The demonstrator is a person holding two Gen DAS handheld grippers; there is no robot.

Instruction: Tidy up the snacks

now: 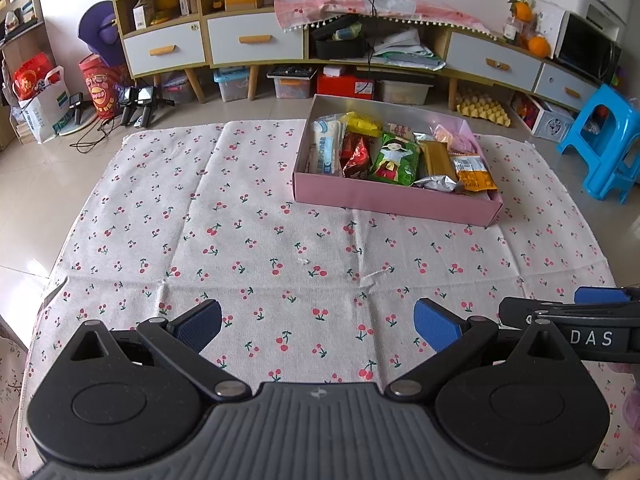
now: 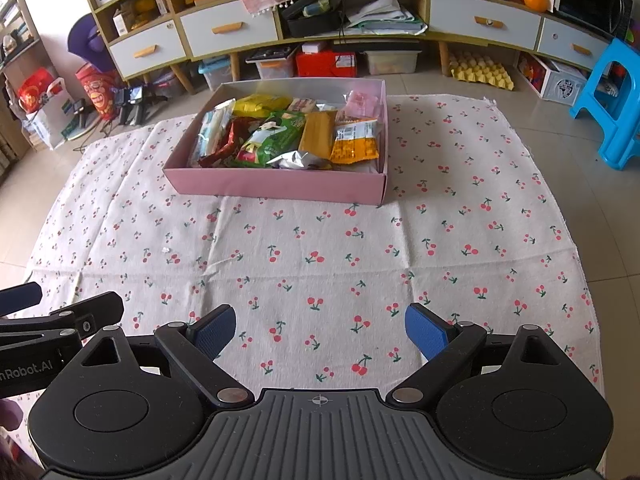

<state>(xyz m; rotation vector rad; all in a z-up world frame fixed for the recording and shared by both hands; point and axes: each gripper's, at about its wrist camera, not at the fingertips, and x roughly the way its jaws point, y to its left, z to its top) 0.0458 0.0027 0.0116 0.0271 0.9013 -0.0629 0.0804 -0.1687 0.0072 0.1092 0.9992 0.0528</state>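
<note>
A pink box (image 1: 384,200) sits on the cherry-print cloth (image 1: 248,240) and holds several snack packets: a green one (image 1: 396,158), a red one (image 1: 356,154), an orange one (image 1: 474,174), a silver one (image 1: 436,183). In the right wrist view the box (image 2: 280,186) lies ahead, left of centre, with the green packet (image 2: 272,138) and orange packet (image 2: 356,146) in it. My left gripper (image 1: 318,326) is open and empty, well short of the box. My right gripper (image 2: 320,330) is open and empty over bare cloth (image 2: 440,240).
The right gripper's body (image 1: 568,328) shows beside the left one; the left one (image 2: 48,328) shows at the right view's left edge. A blue stool (image 1: 604,140) stands at the right. Low cabinets (image 1: 256,42), storage bins and bags line the far wall on the tiled floor.
</note>
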